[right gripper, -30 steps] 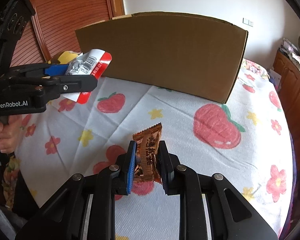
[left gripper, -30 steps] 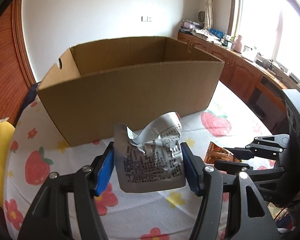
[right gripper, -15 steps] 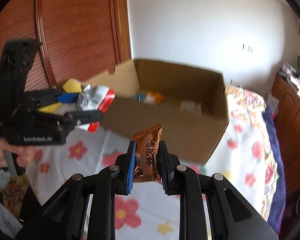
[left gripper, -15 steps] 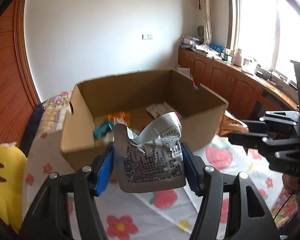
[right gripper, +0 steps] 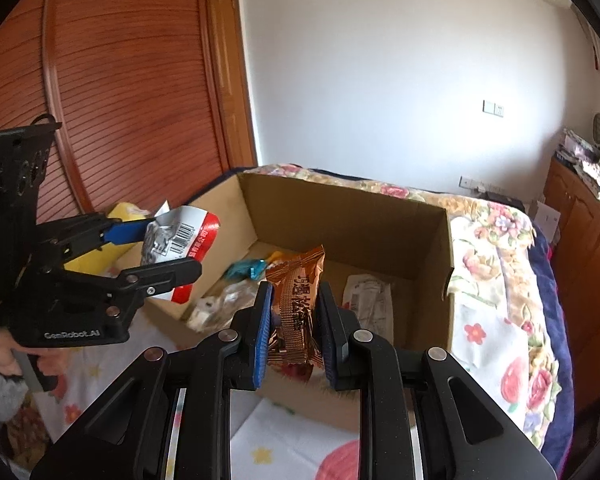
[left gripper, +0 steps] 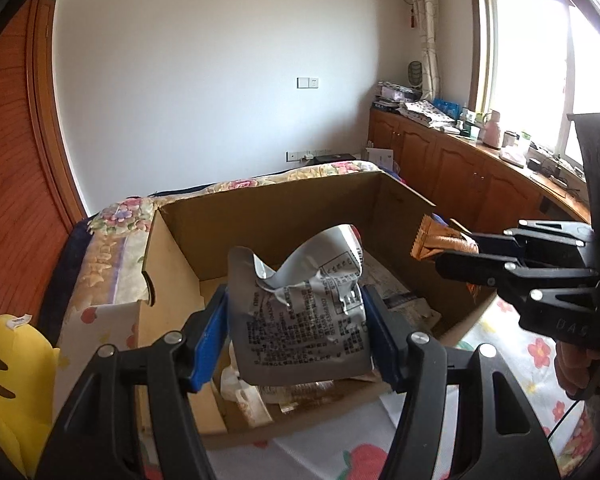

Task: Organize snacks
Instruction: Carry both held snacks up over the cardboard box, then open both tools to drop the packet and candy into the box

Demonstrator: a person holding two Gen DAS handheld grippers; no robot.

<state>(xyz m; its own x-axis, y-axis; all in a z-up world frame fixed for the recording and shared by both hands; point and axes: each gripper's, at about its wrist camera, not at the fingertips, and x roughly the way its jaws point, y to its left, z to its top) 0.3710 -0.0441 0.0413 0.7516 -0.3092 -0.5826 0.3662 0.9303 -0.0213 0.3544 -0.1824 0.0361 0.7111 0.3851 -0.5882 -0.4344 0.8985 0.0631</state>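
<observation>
Your left gripper (left gripper: 298, 334) is clamped on a crumpled silver foil snack packet (left gripper: 300, 320); your right gripper (right gripper: 294, 330) is clamped on a copper-brown snack wrapper (right gripper: 298, 304). Both hang above the open brown cardboard box (right gripper: 380, 216), which holds several snack packets.

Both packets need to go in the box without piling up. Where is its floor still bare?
In the cardboard box, bare floor runs along the far wall, between the teal wrapper and the white packet. The near left corner is crowded, with a clear bag. The orange packet hides the near middle.
</observation>
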